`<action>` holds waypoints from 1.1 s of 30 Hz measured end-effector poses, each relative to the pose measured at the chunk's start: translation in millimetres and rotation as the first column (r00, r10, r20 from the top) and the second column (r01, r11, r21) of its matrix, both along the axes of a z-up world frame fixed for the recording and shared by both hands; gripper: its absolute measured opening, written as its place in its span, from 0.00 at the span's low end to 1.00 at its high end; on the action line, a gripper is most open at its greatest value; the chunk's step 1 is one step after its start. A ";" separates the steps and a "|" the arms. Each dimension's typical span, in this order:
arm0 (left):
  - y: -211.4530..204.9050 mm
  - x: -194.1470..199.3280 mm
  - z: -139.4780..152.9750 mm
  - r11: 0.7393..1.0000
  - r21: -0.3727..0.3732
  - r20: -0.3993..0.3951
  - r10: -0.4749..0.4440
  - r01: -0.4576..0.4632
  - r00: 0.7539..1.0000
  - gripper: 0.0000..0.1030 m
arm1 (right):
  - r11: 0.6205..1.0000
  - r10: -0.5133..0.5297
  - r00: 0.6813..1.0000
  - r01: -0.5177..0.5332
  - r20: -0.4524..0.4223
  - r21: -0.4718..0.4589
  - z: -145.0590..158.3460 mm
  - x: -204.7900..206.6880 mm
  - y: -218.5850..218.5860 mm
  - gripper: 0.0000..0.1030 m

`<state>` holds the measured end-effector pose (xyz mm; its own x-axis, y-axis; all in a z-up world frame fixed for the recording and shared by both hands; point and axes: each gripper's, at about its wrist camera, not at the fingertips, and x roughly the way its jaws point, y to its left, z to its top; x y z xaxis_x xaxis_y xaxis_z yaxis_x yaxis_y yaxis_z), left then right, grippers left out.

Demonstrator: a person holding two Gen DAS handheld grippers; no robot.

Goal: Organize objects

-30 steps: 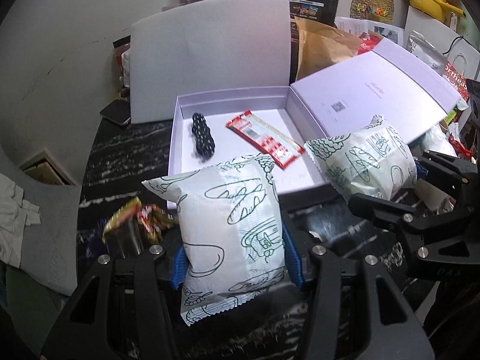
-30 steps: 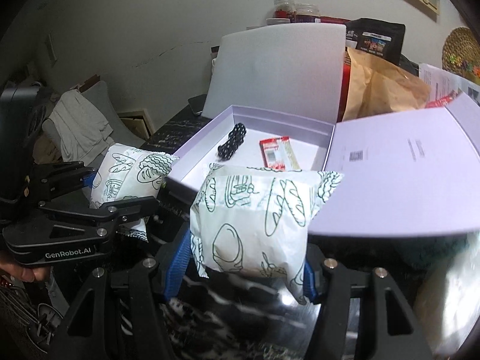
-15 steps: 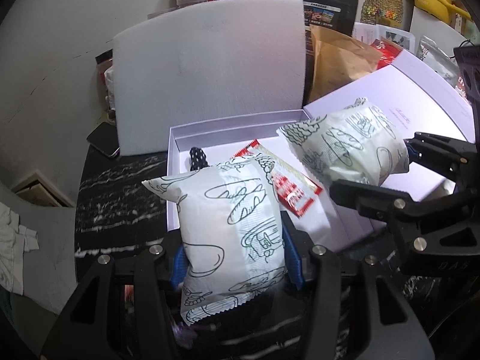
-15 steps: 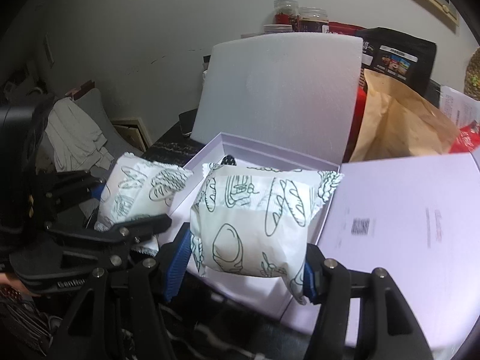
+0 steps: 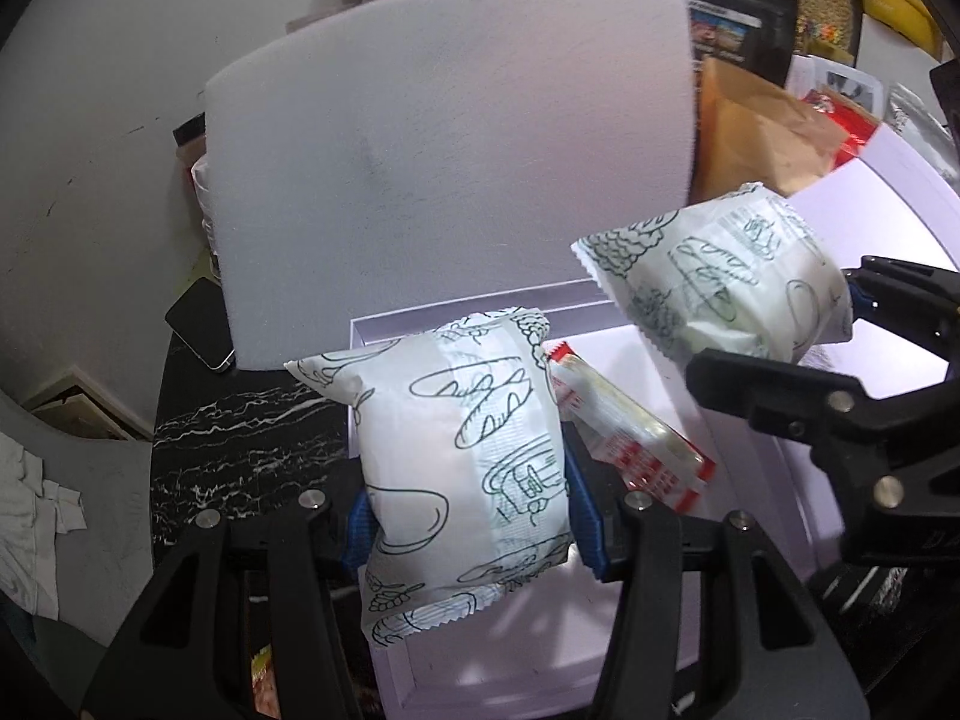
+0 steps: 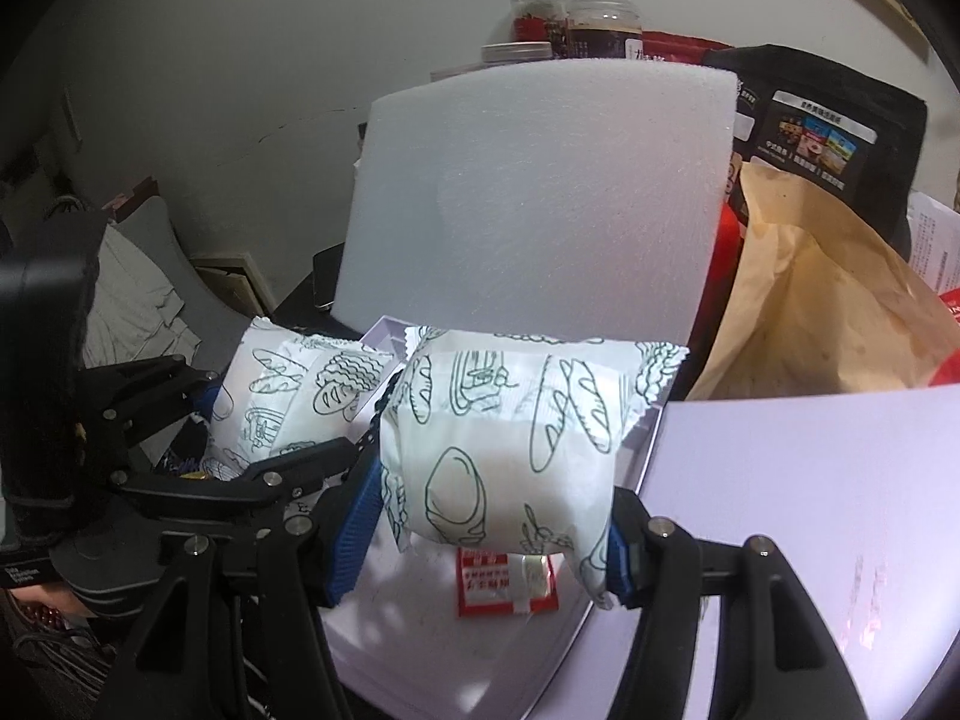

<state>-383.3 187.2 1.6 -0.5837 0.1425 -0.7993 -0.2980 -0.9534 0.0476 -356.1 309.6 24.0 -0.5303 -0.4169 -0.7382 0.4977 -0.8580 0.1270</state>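
Now over the open white box (image 5: 384, 669): two bread packets, one per gripper.
Clamped between the blue pads of the left gripper (image 5: 467, 531), a white bread packet with green drawings (image 5: 462, 456), held above the box's near-left part; clamped likewise in the right gripper (image 6: 498, 546), a second such packet (image 6: 510, 444), held above the box further right, just beside the first without visibly touching it. Lying flat inside the box, below and between both packets, a red-and-white sachet (image 5: 630, 444). Standing upright just behind the box, a white foam sheet (image 5: 456, 162); right of that sheet, a brown paper bag (image 6: 822, 312); adjoining the box's right side, its opened lid (image 6: 810, 504). Under the box, black marbled tabletop (image 5: 240, 438).
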 end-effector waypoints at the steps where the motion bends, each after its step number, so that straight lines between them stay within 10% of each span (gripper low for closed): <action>1: -0.6 -4.8 -1.3 1.000 -0.001 0.001 0.005 -0.005 1.000 0.49 | 1.000 0.001 1.000 -0.001 0.002 -0.003 -0.7 -3.7 -0.8 0.61; 33: -3.3 -56.5 -77.1 1.000 0.014 0.185 0.016 -0.019 0.983 0.50 | 0.999 -0.033 0.958 0.027 0.285 0.026 -75.6 -63.0 -14.2 0.61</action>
<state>-439.8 183.8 -75.4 -0.4286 0.1472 -0.8914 -0.2832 -0.9588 -0.0222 -419.1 295.5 -51.6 -0.3083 -0.3862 -0.8694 0.4174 -0.8761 0.2412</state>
